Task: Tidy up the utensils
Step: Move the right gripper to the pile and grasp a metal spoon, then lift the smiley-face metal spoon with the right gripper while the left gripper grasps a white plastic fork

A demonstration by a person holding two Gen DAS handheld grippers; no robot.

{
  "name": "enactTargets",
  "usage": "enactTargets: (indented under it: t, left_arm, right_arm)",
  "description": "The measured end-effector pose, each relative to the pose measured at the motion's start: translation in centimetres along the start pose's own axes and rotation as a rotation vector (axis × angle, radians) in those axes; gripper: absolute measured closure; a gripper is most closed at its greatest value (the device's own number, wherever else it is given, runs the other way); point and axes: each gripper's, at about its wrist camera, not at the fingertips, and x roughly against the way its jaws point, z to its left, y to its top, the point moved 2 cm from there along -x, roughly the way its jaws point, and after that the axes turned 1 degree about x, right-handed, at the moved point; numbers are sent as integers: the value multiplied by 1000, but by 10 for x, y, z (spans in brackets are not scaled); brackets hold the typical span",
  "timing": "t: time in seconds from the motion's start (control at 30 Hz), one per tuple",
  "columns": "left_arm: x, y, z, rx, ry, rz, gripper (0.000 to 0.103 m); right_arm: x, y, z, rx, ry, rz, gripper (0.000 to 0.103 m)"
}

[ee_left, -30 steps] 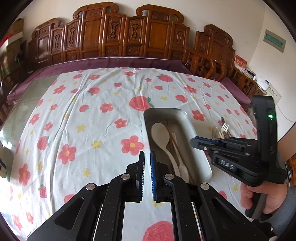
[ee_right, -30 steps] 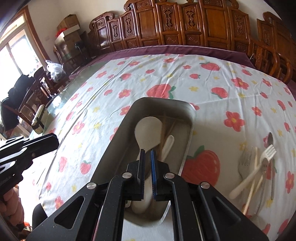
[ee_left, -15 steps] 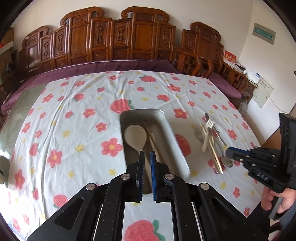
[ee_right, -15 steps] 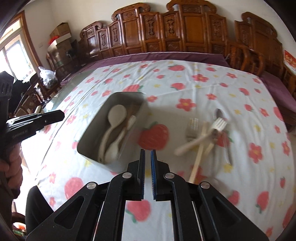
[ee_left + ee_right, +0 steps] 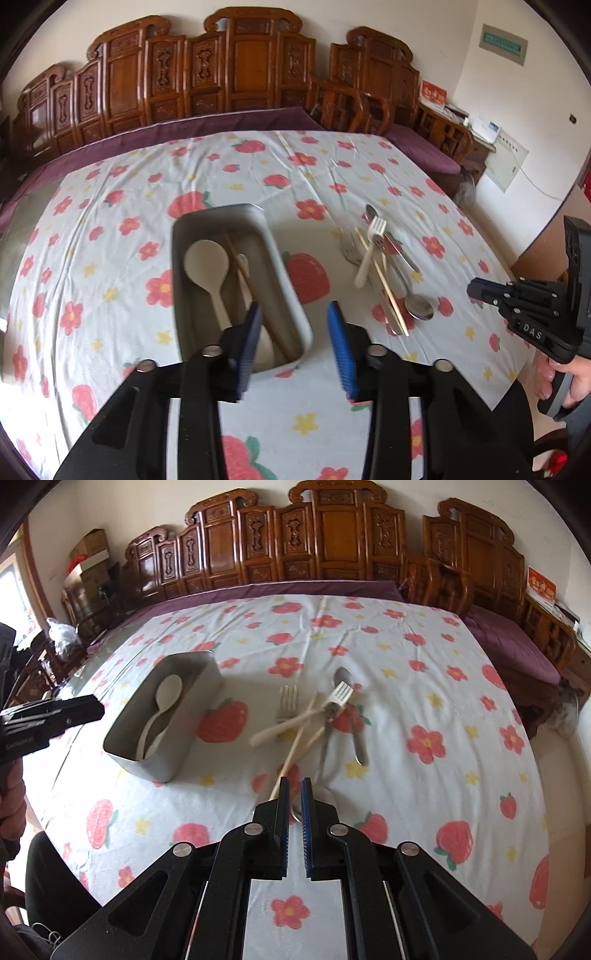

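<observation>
While its jaws open, left tool (image 5: 293, 332) tilted down over tray (image 5: 288, 291).

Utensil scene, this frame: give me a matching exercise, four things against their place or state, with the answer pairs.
Things:
1. cream spoon
2. white plastic fork
3. left gripper
4. right gripper

Place or state:
A. jaws opening, nothing between them
B. lying inside the metal tray
C. jaws shut, empty
D. in the loose pile on the tablecloth

Pairs: 1-B, 2-D, 3-A, 4-C
</observation>
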Motion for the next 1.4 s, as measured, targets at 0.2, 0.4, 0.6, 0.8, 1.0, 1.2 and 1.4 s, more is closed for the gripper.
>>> enactTargets:
  t: [0.2, 0.4, 0.6, 0.8, 1.0, 1.2, 1.4]
  left_arm:
    - [-12, -4, -23, -36, -13, 24, 48]
    - [-22, -11, -37, -44, -27, 47, 38]
    - [-28, -16, -41, -53, -24, 66, 37]
    - [-31, -18, -42, -56, -17, 78, 37]
    - [-34, -20, -42, -54, -15, 88, 37]
    - [-37, -20, -46, -64, -14, 93, 37]
    - [-44, -21, -52, -71, -16, 107, 37]
  right_arm:
    - [-21, -5, -11, -22, 8, 22, 87]
    - [-57, 1, -12, 14, 7, 69, 87]
    - [-99, 14, -16, 42, -19, 131, 87]
    - [-126, 20, -19, 46, -46, 196, 87]
    - [-127, 20, -16, 53, -70, 202, 90]
    - [-126, 19, -25, 0, -72, 234, 96]
    - [-116, 6, -35, -26, -82, 236, 96]
